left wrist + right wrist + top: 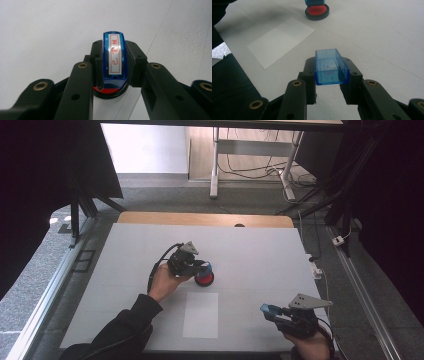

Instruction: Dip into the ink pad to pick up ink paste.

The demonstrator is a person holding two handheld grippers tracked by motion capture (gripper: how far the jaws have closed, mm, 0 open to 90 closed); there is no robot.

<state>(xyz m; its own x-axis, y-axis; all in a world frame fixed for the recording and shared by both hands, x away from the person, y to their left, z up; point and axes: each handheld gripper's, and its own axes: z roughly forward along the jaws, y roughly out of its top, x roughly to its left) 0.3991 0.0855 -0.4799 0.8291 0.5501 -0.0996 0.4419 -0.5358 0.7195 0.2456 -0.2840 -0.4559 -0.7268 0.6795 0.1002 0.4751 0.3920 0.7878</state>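
Observation:
My left gripper (199, 267) is shut on a blue stamp (114, 56) that bears a white label with red characters. The stamp's lower end sits in a round black ink pad (204, 279) with a red inside (107, 91), near the middle of the white table. My right gripper (268, 311) hovers at the front right, shut on a clear blue rectangular cap (331, 67) whose hollow side faces up. In the right gripper view the ink pad (317, 11) lies far ahead with the stamp's base (314, 2) on it.
A white sheet of paper (200, 315) lies flat just in front of the ink pad, between the two hands. The white table cover (260, 255) ends at a wooden edge (200, 218) at the back. Cables and a small white plug (316, 268) lie off the right edge.

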